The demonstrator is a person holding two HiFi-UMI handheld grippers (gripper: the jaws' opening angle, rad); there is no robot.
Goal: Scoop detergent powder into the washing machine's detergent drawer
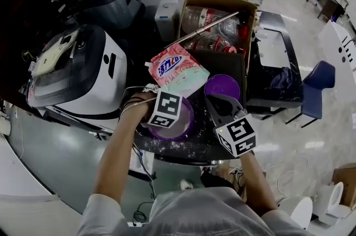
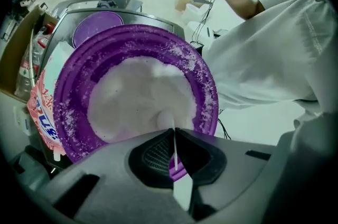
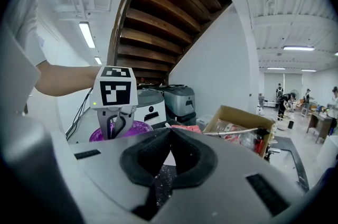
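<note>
The left gripper (image 2: 173, 130) has its jaws clenched on the thin white handle of a scoop (image 2: 174, 151), whose end sits in the detergent powder (image 2: 137, 101) heaped in a purple bowl (image 2: 74, 106) at the near edge of the dark surface (image 1: 194, 146). The right gripper (image 3: 169, 129), just right of that bowl, has its jaws pressed together with nothing between them. A pink detergent bag (image 1: 177, 69) lies behind the bowl.

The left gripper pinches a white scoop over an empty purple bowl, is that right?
Not empty: the left gripper view shows the purple bowl holding a heap of white powder. The left gripper does pinch the white scoop.
</note>
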